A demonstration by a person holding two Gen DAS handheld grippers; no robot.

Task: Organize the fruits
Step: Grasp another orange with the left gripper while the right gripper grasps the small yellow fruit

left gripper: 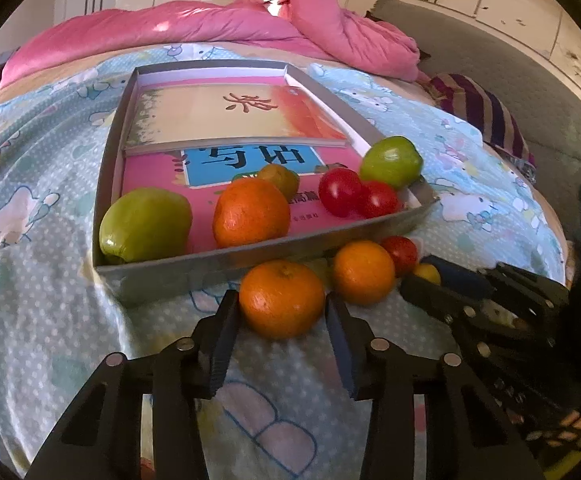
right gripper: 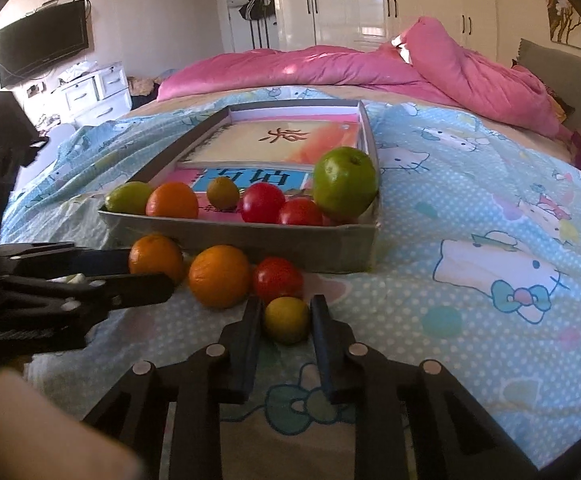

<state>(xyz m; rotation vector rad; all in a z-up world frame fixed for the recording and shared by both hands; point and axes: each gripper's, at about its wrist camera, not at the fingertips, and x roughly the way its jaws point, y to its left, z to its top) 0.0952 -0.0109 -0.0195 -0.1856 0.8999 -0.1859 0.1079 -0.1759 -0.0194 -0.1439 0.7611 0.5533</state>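
Note:
A grey shallow box (left gripper: 210,268) lies on the bed with books in it. Along its near side sit two green apples (left gripper: 144,224) (left gripper: 390,161), an orange (left gripper: 250,212), two tomatoes (left gripper: 340,191) and a small greenish fruit (left gripper: 280,178). In front of the box, my left gripper (left gripper: 281,298) is shut on an orange (left gripper: 281,308) that rests on the sheet. Another orange (left gripper: 363,272) and a tomato (left gripper: 400,254) lie just to its right. My right gripper (right gripper: 286,302) is shut on a small yellow fruit (right gripper: 286,322), also down on the sheet.
The bed has a light blue cartoon-print sheet (right gripper: 470,280) and a bunched pink quilt (right gripper: 450,76) behind the box. A striped cloth (left gripper: 486,116) lies at the right. A TV (right gripper: 42,46) and white drawers (right gripper: 90,88) stand beyond the bed's left side.

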